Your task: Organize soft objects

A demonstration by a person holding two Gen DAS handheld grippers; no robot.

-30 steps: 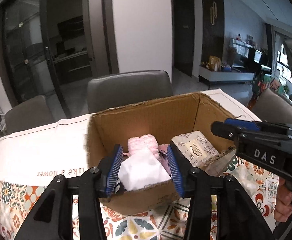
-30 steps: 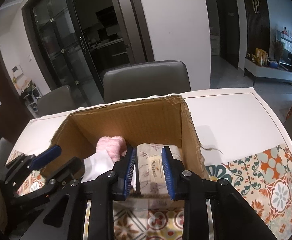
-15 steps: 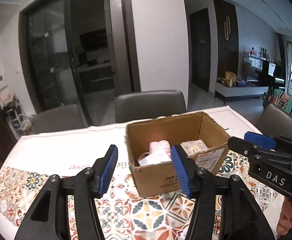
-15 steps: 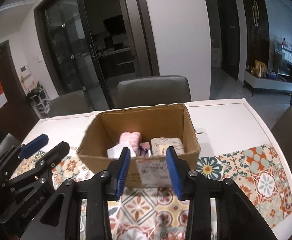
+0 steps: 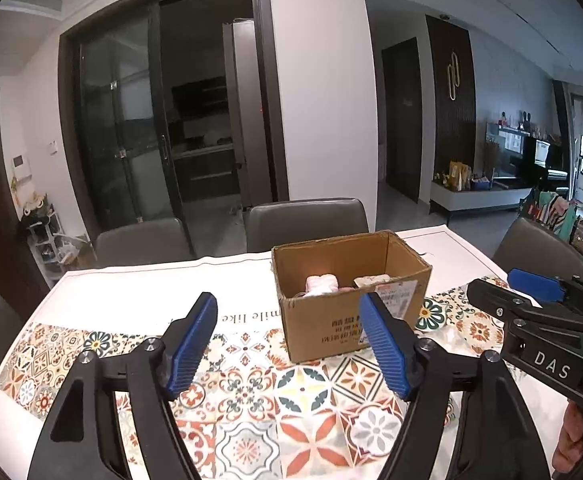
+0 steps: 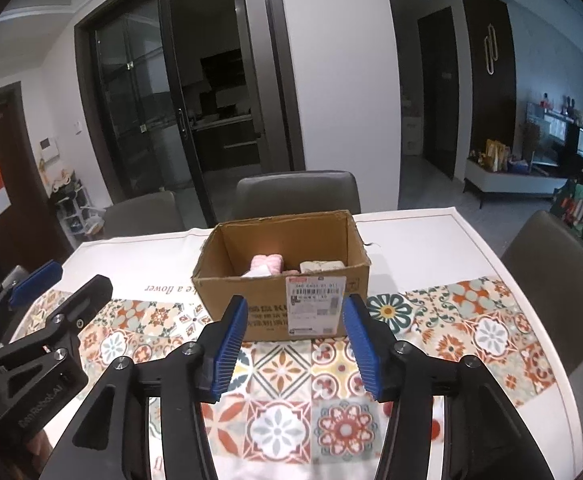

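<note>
An open cardboard box (image 5: 343, 312) (image 6: 275, 308) stands on the patterned tablecloth. Inside it lie a pink fluffy roll (image 5: 322, 283) (image 6: 266, 264) and a pale printed pack (image 5: 371, 280) (image 6: 321, 266). My left gripper (image 5: 291, 344) hovers in front of the box and somewhat left of it, its jaws opening with nothing between them. My right gripper (image 6: 293, 344) hangs in front of the box's labelled side, its jaws also opening and empty. Each gripper shows at the edge of the other's view: the right gripper (image 5: 531, 292) and the left gripper (image 6: 43, 280).
Grey chairs (image 5: 303, 220) (image 6: 295, 192) stand along the table's far side, and another chair (image 6: 559, 276) at the right end. The white table edge (image 6: 571, 420) curves round at the right. A hand (image 5: 571, 440) holds the right gripper's handle.
Both grippers let go of the soft items in the box, pulled back and up away from it, and their jaws spread wider. The white pack and printed pack stay in the box.
</note>
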